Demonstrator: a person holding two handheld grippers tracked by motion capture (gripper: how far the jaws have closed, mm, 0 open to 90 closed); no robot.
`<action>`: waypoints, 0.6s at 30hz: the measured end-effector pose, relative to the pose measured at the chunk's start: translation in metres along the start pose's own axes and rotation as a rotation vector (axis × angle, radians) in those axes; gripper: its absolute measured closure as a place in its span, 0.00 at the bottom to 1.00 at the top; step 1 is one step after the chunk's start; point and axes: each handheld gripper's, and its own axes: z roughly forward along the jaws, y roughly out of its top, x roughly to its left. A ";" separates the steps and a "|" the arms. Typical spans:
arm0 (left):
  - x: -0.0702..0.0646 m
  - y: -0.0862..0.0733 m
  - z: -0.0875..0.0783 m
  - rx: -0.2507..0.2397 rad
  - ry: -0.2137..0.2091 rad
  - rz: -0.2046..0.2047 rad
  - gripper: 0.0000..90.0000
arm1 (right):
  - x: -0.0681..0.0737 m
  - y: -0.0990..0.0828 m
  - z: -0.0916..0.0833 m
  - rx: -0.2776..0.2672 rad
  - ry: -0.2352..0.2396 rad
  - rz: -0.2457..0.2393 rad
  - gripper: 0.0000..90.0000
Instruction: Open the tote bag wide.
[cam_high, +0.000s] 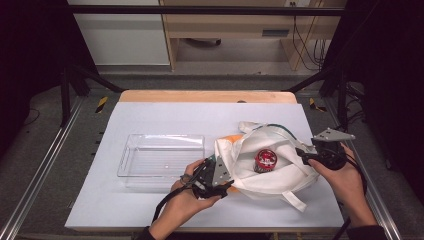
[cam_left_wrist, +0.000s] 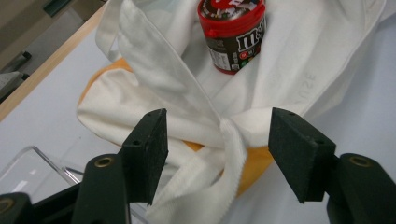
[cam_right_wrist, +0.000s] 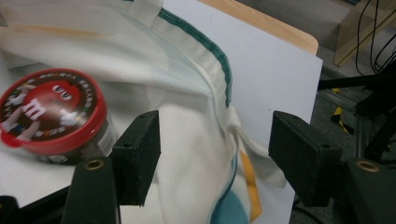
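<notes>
Both claws open: left claw (cam_high: 227, 186), right claw (cam_high: 301, 154) flank bag (cam_high: 280, 175).

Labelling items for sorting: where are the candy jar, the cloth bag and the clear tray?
candy jar (cam_high: 265, 160), high view, red lid.
cloth bag (cam_high: 280, 179), high view, white near side.
clear tray (cam_high: 131, 150), high view, left rim.

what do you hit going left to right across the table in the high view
clear plastic tray → left gripper → white cloth bag with the red-lidded candy jar in its open mouth → right gripper
</notes>
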 end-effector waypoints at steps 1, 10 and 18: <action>0.001 0.003 0.001 0.002 0.003 0.005 0.39 | 0.001 -0.001 -0.002 0.001 0.002 -0.002 0.40; 0.016 0.033 0.015 0.018 0.016 0.006 0.30 | 0.010 -0.022 -0.030 0.020 -0.012 0.013 0.51; 0.027 0.047 0.027 0.012 0.043 -0.010 0.29 | 0.014 -0.036 -0.034 0.053 -0.016 0.032 0.54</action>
